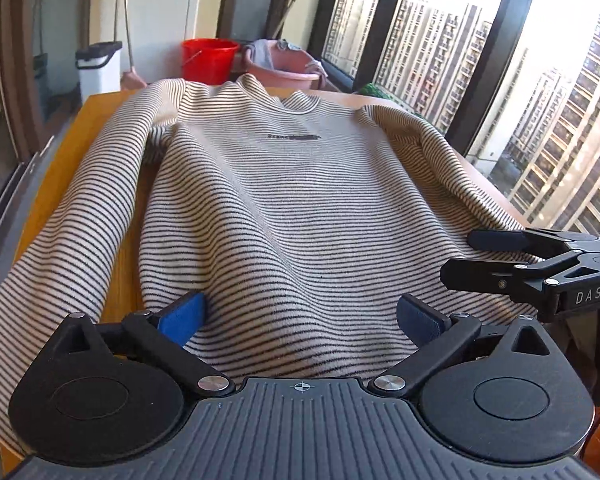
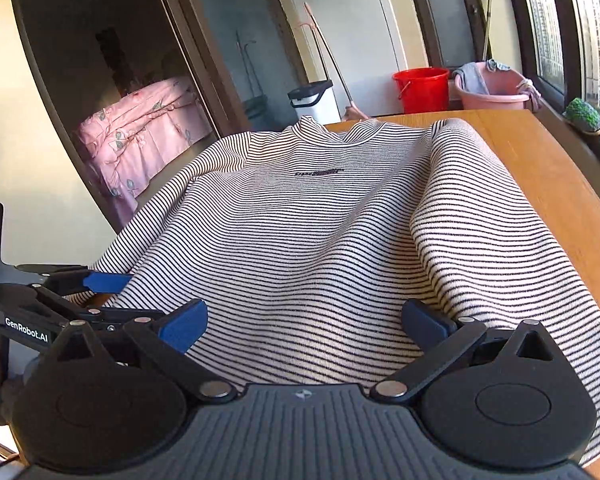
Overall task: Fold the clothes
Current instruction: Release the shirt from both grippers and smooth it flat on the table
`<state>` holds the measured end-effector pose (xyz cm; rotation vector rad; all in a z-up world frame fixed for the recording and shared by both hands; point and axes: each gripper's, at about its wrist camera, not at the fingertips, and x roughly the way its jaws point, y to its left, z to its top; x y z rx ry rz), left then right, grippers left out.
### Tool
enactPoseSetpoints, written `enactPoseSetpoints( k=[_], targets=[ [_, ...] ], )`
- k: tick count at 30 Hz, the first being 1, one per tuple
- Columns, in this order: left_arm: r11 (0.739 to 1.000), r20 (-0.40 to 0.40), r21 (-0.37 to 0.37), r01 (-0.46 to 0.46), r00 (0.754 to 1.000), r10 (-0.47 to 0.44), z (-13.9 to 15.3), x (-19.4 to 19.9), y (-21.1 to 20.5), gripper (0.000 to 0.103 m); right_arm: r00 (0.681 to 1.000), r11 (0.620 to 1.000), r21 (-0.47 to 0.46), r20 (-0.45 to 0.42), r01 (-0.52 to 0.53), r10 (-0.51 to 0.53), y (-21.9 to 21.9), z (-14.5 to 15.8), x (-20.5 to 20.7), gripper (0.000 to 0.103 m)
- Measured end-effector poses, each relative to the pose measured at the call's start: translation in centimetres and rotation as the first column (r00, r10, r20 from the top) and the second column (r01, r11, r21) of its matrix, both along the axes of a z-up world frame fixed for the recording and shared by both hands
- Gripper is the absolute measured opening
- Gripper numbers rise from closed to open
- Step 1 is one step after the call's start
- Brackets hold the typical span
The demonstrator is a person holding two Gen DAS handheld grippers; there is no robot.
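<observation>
While the striped sweater lies spread on the table, unfolded, both grippers gape empty at its near hem.

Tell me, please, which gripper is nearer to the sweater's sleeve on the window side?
The right gripper: it sits by that sleeve. The left gripper is over the hem, nearer the other sleeve.

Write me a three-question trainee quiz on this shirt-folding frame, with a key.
1. True or false: the striped sweater lies front up on the wooden table.
2. The left gripper is: A) shut on the hem, B) open over the hem, C) shut on a sleeve.
3. What colour is the bucket beside the pink basin?

Key: 1 true (chest print shows); 2 B, like the right gripper; 3 red.
</observation>
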<state>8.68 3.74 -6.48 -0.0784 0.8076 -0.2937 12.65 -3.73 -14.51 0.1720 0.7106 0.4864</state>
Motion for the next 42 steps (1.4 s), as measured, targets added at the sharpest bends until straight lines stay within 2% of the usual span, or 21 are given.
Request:
enactPoseSetpoints(
  k=[13, 19, 23, 28, 35, 37, 40, 42],
  targets=[
    [0.996, -0.015, 0.062, 0.062, 0.998, -0.061, 0.3, -3.9, -2.5, 0.103, 1.0, 1.0, -0.017, 0.0, -0.024, 0.024, -1.8, 1.9, -4.0, 0.103],
    [0.997, 0.018, 0.073, 0.028, 0.999, -0.029, 0.0, -4.0, -2.9, 0.103, 1.0, 1.0, -0.008, 0.005, -0.013, 0.013, -1.8, 1.9, -4.5, 0.103],
    [0.997, 0.042, 0.08, 0.019, 0.999, -0.022, -0.2, -4.0, -3.1, 0.103, 1.0, 0.999, -0.038, 0.01, -0.007, 0.007, -1.4, 1.9, -4.7, 0.103],
    [0.996, 0.063, 0.092, 0.004, 0.998, -0.01, -0.5, -4.2, -3.5, 0.103, 0.999, 0.992, -0.114, 0.014, -0.05, 0.052, -0.6, 2.0, -4.7, 0.103],
    [0.996, 0.088, 0.089, 0.003, 0.996, -0.011, -0.8, -4.4, -3.4, 0.103, 0.999, 0.992, -0.113, 0.019, -0.049, 0.051, -0.5, 2.0, -4.7, 0.103],
    [0.995, 0.07, 0.087, 0.046, 0.996, -0.052, -0.6, -4.2, -2.9, 0.103, 0.999, 0.99, -0.13, 0.02, -0.048, 0.051, -0.2, 2.0, -4.7, 0.103],
    [0.991, -0.016, 0.027, 0.129, 0.992, -0.129, 0.9, -3.2, -0.6, 0.103, 0.998, 0.984, -0.17, 0.023, -0.049, 0.053, 0.3, 2.0, -4.8, 0.103],
    [0.991, -0.042, 0.051, 0.121, 0.992, -0.119, 2.6, -3.0, 1.3, 0.103, 0.998, 0.98, -0.193, 0.024, -0.05, 0.056, 0.6, 2.0, -4.8, 0.103]
  ],
)
